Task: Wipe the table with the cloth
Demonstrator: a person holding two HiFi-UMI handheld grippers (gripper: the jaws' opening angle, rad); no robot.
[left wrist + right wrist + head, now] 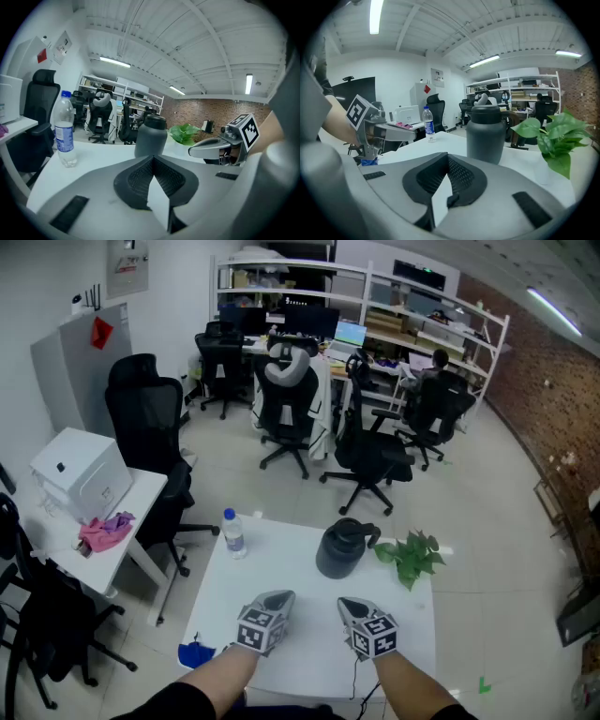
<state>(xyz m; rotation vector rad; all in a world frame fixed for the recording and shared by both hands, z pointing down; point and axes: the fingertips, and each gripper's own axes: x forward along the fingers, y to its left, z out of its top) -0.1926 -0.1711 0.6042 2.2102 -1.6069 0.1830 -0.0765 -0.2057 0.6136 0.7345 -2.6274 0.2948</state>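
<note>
A small blue cloth (195,652) lies crumpled at the front left corner of the white table (300,652); it also shows as the blue cloth (369,161) low under the other gripper in the right gripper view. My left gripper (278,597) hovers over the table's front middle, to the right of the cloth, shut and empty (153,159). Beside it my right gripper (345,604) is also shut with nothing in it (447,157). Neither touches the cloth.
On the table stand a water bottle (233,532) at the far left, a dark jug (344,547) in the middle and a small green plant (412,557) at the far right. A side table (141,521) with a white box and pink cloth (105,532) is left; office chairs beyond.
</note>
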